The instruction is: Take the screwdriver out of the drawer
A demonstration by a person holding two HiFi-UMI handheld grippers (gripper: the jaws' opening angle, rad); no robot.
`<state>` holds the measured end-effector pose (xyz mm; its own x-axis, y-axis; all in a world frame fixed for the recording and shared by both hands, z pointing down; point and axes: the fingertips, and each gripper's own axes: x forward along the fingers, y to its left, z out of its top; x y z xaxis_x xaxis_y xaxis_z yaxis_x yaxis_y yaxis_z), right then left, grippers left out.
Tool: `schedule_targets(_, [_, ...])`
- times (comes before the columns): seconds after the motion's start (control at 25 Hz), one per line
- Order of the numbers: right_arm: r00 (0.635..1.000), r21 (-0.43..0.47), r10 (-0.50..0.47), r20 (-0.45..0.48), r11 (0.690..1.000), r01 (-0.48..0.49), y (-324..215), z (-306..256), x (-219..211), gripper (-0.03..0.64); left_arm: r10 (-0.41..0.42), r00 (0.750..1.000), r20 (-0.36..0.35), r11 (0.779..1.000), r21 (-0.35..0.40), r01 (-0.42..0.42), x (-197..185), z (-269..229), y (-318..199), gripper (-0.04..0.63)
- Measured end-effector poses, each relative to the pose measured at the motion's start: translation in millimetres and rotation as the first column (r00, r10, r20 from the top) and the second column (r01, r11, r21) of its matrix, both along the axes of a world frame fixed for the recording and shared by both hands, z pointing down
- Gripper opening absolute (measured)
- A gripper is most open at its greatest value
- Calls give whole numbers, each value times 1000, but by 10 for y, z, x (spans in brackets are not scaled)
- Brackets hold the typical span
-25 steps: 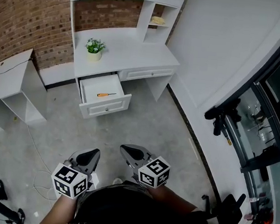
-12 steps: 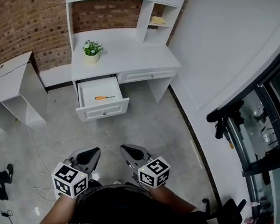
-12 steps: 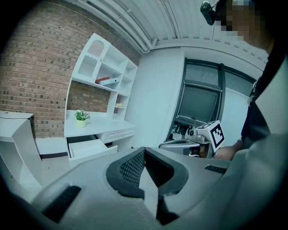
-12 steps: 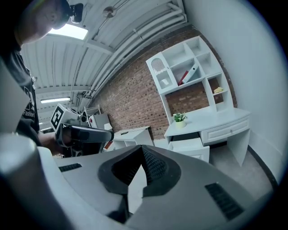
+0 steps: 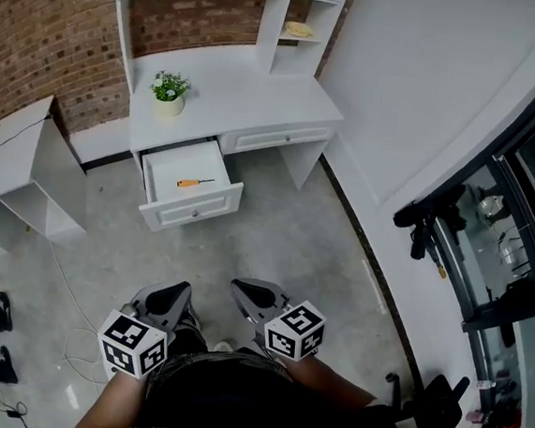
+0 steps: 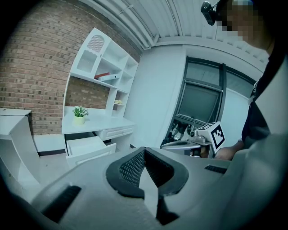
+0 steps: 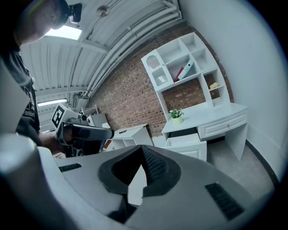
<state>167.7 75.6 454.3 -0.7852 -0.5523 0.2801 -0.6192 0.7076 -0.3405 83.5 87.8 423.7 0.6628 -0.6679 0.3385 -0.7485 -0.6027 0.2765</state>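
No legible word, brand or number appears in this room. The cubes on the left gripper and the right gripper carry only black-and-white square marker patterns. White print on the person's dark shirt is too small and too cropped to read.

A brown brick wall fills the upper left of the head view. A white desk stands against it, with white shelves on top. A little green plant in a pot sits on the desk. A smaller white table is at the left edge. The floor is grey and a thin white cable lies on it at the lower left. A plain white wall runs down the right side. Past it are big dark windows. Up high, the white ceiling has pipes and a bright lamp.
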Motion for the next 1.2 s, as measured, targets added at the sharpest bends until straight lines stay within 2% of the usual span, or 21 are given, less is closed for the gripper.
schedule_targets(0.24, [1000,-2,0,-6,1000,0,-103,41,-59,6,-6,1000,0,1000,-22,6,-111,98,-85,17])
schedule_targets(0.4, [1000,-11,5,-11,1000,-5,-209,68,-65,6,-11,1000,-6,1000,-5,11,-133,46,-208,17])
schedule_targets(0.72, [999,-17,-29,-19,999,28,-437,99,-279,6,-35,999,-9,999,-29,35,-300,138,-401,17])
schedule_targets(1.2, [998,-34,-33,-51,999,31,-1110,159,-547,6,-46,998,-32,998,-40,44,-589,175,-1143,17])
